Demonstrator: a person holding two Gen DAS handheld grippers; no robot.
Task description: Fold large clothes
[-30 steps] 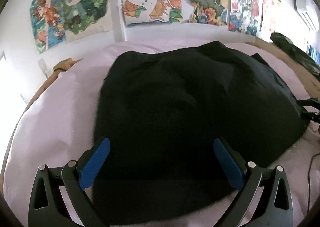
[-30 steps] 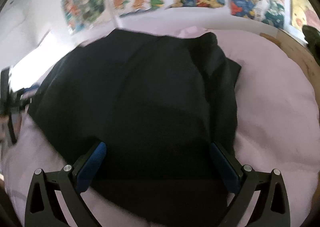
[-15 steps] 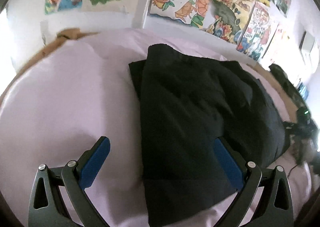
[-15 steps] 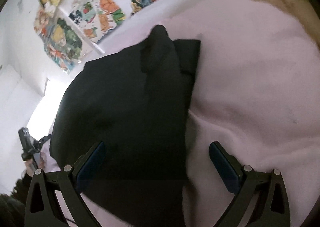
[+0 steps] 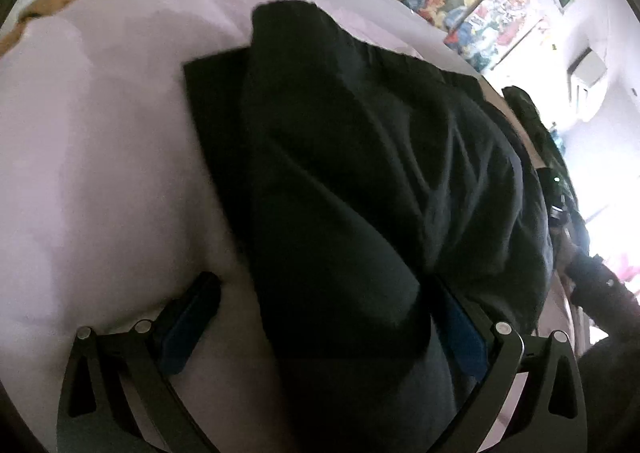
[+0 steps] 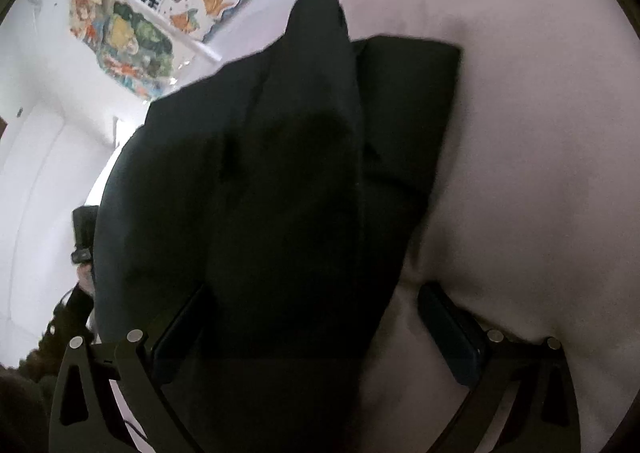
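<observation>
We see the black garment [image 5: 360, 181] filling the centre of both frames, lying on the pink sheet [image 5: 100, 157]. Our left gripper [image 5: 320, 329] and right gripper [image 6: 316, 329] both have jaws spread wide, each straddling a garment edge low in frame. Posters [image 6: 132, 25] line the upper wall.

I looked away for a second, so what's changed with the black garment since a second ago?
Both grippers, left and right, swung outward to opposite side edges of the black garment and dropped close to it. Both jaws remain wide open, gripping nothing. The garment lies unmoved on the pink sheet.
</observation>
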